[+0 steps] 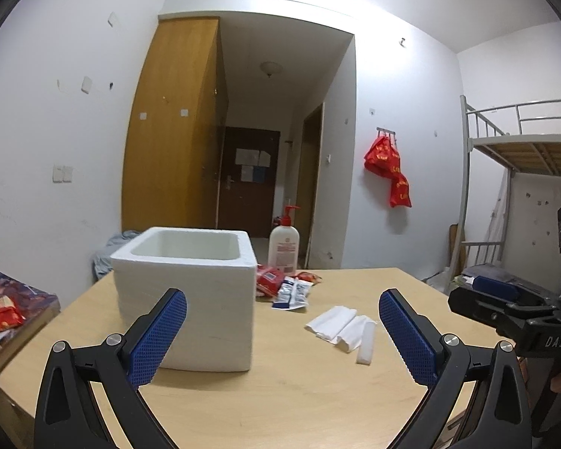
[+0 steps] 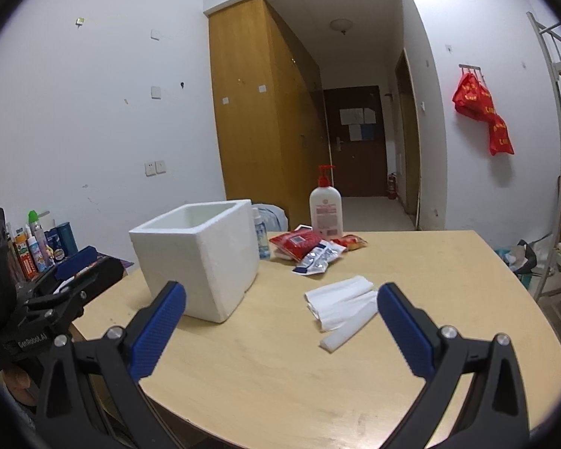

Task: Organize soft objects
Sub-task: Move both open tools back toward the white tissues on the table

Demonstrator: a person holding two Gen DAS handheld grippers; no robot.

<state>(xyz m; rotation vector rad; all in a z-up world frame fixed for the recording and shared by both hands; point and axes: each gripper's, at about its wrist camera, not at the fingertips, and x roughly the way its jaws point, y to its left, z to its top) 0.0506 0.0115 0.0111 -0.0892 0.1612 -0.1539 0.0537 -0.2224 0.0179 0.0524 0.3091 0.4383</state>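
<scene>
A white foam box (image 1: 190,292) stands open-topped on the wooden table (image 1: 280,385); it also shows in the right wrist view (image 2: 202,258). Folded white cloths (image 1: 338,323) lie right of it, with a white foam strip (image 1: 366,344) beside them; both show in the right wrist view, the cloths (image 2: 340,299) and the strip (image 2: 349,327). Red and blue-white soft packets (image 1: 284,286) lie behind, also in the right wrist view (image 2: 310,249). My left gripper (image 1: 282,333) is open and empty, near the box. My right gripper (image 2: 280,325) is open and empty, short of the cloths.
A white pump bottle (image 2: 325,209) stands at the table's far edge, a small clear bottle (image 2: 261,235) behind the box. Bottles and cans (image 2: 37,247) crowd a surface at left. A bunk bed (image 1: 523,149) stands at right. The right gripper shows at the left view's edge (image 1: 505,307).
</scene>
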